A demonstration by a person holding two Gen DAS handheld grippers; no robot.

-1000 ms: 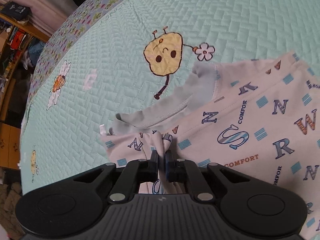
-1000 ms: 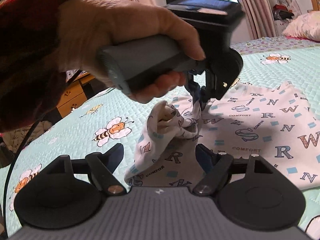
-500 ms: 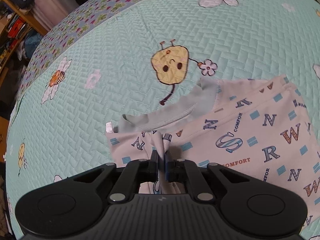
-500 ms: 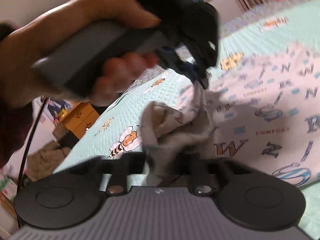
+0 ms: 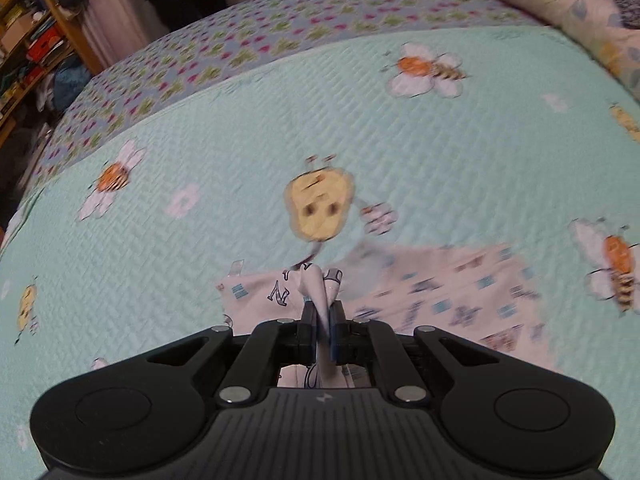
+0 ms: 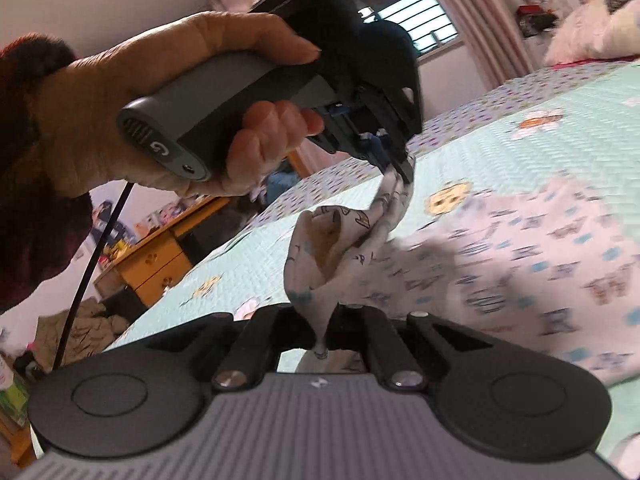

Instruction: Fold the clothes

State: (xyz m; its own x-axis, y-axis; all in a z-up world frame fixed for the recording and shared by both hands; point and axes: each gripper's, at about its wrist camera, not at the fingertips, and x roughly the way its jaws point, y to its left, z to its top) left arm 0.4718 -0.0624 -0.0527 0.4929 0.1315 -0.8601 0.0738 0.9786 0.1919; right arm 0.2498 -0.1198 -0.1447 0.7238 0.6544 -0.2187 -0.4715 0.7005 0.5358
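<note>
Both hand-held grippers are clamped on cloth right now. Left hand-held gripper (image 5: 323, 320) has its fingers pressed nearly together on a pinched ridge of the garment (image 5: 448, 292), a pale pink piece printed with blue letters and small blue blocks; the fold pokes up between the pads and points toward 12 o'clock. From the right wrist view that same left hand-held gripper (image 6: 394, 170) sits up at about 11 o'clock, gripped by the person's hand (image 6: 168, 92) around a grey handle, a dark red sleeve (image 6: 28, 168) behind the wrist and a black cable hanging down from the handle.

Right hand-held gripper (image 6: 320, 344) is closed tight too, pinching a twisted neck of the garment (image 6: 520, 256) at the bottom centre of its own view. Between the two grips the cloth rises in a loose bunched loop (lifted clear of the bed there), while the rest spreads flat toward 3 o'clock, blurred.

Underneath lies the bed (image 5: 200, 140), covered by a mint quilted bedspread with bees, white flowers and a yellow cartoon face (image 5: 320, 212) just past the garment's far edge at 12 o'clock. A pillow (image 5: 560, 4) sits at 1 o'clock, wooden shelves (image 5: 28, 28) at 10 o'clock, and a wooden drawer unit (image 6: 156, 268) stands beside the bed at 9 o'clock in the right wrist view.
</note>
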